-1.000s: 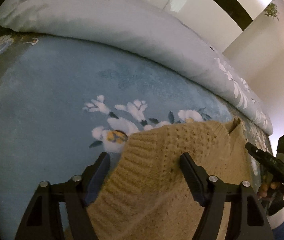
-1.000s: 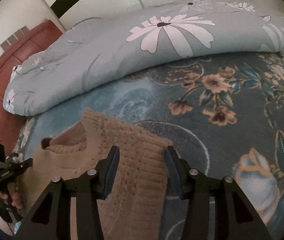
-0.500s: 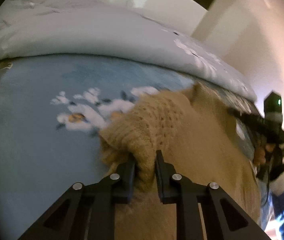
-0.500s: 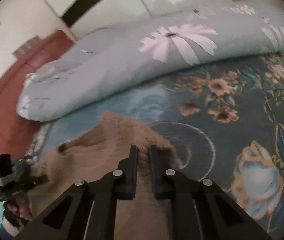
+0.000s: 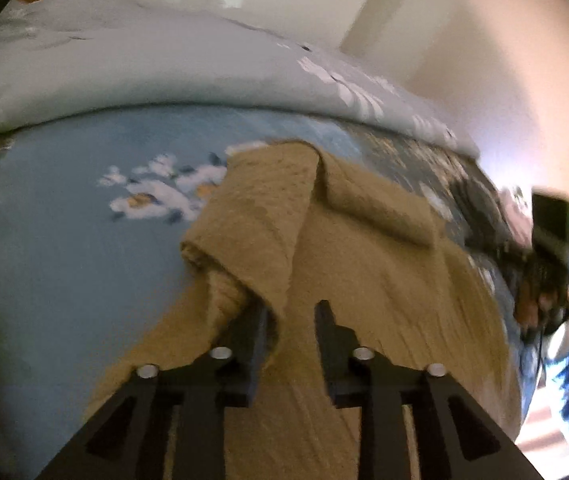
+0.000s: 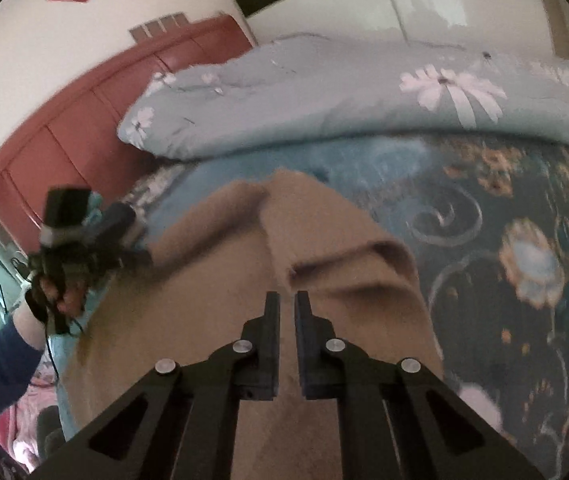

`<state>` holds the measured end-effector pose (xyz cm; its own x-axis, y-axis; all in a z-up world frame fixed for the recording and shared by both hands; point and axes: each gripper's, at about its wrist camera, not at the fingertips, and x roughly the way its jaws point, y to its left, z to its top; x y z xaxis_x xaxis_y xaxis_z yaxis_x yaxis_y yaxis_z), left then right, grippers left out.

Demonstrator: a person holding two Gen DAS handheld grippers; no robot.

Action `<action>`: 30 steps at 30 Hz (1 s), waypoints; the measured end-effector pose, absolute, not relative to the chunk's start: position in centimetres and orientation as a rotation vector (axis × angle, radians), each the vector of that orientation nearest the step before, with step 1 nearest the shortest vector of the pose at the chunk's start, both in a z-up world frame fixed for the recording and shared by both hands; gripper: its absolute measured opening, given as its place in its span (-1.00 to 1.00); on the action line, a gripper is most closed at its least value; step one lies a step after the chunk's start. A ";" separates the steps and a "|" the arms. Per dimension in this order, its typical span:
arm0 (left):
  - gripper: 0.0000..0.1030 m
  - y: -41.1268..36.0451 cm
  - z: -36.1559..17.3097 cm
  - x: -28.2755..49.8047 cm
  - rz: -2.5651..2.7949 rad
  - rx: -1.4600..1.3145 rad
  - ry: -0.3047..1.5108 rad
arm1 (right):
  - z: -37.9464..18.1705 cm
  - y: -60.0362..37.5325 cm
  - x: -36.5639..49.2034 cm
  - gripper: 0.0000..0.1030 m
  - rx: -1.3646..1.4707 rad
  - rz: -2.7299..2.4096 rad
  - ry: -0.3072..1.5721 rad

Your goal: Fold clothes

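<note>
A tan knit sweater lies on the bed, its far edge lifted into folds. In the left wrist view my left gripper has its jaws opening. A raised fold of the sweater drapes against the left finger, and the right finger stands apart from it. In the right wrist view the sweater rises in a ridge to my right gripper, which is shut on a pinch of the knit. Motion blurs both views.
A blue floral sheet covers the bed. A rolled grey-blue flowered duvet lies along the far side. A red-brown headboard stands at left. A person's hand shows at each view's edge.
Both grippers closed on the sweater's far edge and drew it up and toward me, raising folds. Since half a second ago the left jaws have widened again.
</note>
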<state>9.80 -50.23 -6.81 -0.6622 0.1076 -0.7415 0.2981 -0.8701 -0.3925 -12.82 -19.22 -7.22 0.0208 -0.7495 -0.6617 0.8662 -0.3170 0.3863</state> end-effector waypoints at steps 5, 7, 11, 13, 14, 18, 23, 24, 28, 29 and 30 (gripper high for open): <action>-0.10 -54.5 -8.0 9.5 -2.546 1.101 1.021 | -6.8 -19.7 -14.0 -0.85 0.979 -1.663 0.150; -0.08 -56.1 -8.5 9.9 -2.490 1.022 1.132 | -6.2 -20.4 -14.0 -0.83 0.957 -1.662 0.164; 0.15 -58.3 -9.1 10.2 -2.375 0.917 1.220 | -5.8 -23.0 -13.4 0.00 0.918 -1.642 0.239; 0.15 -59.1 -9.1 9.6 -2.306 0.933 1.151 | -6.0 -24.6 -12.9 0.01 0.904 -1.629 0.288; 0.15 -59.4 -9.1 9.4 -2.281 0.934 1.123 | -6.2 -25.5 -12.8 0.01 0.902 -1.621 0.316; 0.19 -60.6 -10.3 8.4 -2.251 0.982 1.152 | -7.8 -28.3 -12.1 0.01 0.898 -1.615 0.452; 0.19 -60.1 -11.9 6.9 -2.276 1.130 1.264 | -9.0 -30.0 -11.9 0.01 0.876 -1.654 0.591; 0.19 -60.1 -12.2 6.9 -2.277 1.136 1.315 | -9.0 -30.1 -12.0 0.00 0.873 -1.666 0.608; 0.16 -60.0 -12.4 6.7 -2.308 1.112 1.460 | -8.6 -29.8 -13.2 -0.50 0.885 -1.735 0.627; 0.15 -59.8 -12.2 6.7 -2.324 1.099 1.449 | -8.5 -29.6 -13.8 -0.71 0.897 -1.749 0.618; 0.11 -59.7 -11.9 6.6 -2.341 1.086 1.437 | -8.3 -29.4 -14.3 -0.77 0.905 -1.766 0.613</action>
